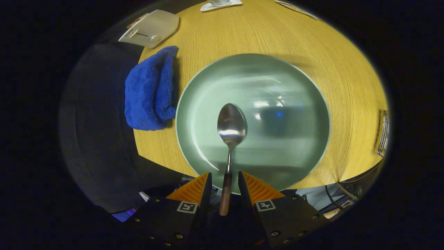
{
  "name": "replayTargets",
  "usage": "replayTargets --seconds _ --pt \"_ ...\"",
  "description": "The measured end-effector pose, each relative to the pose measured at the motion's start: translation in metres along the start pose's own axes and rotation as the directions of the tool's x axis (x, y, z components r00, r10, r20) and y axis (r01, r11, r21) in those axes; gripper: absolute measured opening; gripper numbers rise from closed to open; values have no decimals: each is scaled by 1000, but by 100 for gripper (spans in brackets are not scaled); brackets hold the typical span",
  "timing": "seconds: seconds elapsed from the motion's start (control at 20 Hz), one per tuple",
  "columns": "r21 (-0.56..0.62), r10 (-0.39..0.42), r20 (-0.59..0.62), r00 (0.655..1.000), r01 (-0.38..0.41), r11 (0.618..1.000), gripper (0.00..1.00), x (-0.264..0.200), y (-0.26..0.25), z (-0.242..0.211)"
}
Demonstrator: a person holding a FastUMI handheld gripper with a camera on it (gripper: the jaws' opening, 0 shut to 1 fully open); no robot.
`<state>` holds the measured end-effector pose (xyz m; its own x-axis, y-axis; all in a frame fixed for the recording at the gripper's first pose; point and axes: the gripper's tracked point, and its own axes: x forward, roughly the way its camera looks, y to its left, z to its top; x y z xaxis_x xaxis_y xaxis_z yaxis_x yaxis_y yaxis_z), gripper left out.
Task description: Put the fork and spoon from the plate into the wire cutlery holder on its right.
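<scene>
A metal spoon (231,125) with a brown wooden handle lies on the pale green plate (284,86), bowl up and pointing away from me. Its handle runs back over the plate's near rim and sits between my fingers. My gripper (224,177) is open, with a small gap showing on each side of the handle, so neither finger presses on it. The wire cutlery holder (382,133) stands on the wooden table, well to the right of the plate, and only part of it can be seen.
A folded blue towel (149,91) lies against the plate's left side. A white flat device (150,28) sits beyond the towel, and a white mat (220,5) at the table's far side. The wooden table (340,69) ends just under my fingers, with cables below on the right.
</scene>
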<state>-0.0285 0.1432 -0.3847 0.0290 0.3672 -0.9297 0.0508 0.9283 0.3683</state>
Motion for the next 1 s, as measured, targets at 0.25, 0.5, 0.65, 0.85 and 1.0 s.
replayTargets --seconds 0.25,0.5,0.65,0.85,1.0 --pt "-34 -12 -10 1000 11 999 46 10 -3 -5" --pt "-14 -1 9 1000 1 1000 8 16 -9 5" --pt "-40 -11 25 1000 12 999 8 6 -8 -4" --pt "-28 3 37 999 -2 1000 8 1 -8 -13" --pt "-12 24 58 998 -23 1000 8 -8 -8 -10"
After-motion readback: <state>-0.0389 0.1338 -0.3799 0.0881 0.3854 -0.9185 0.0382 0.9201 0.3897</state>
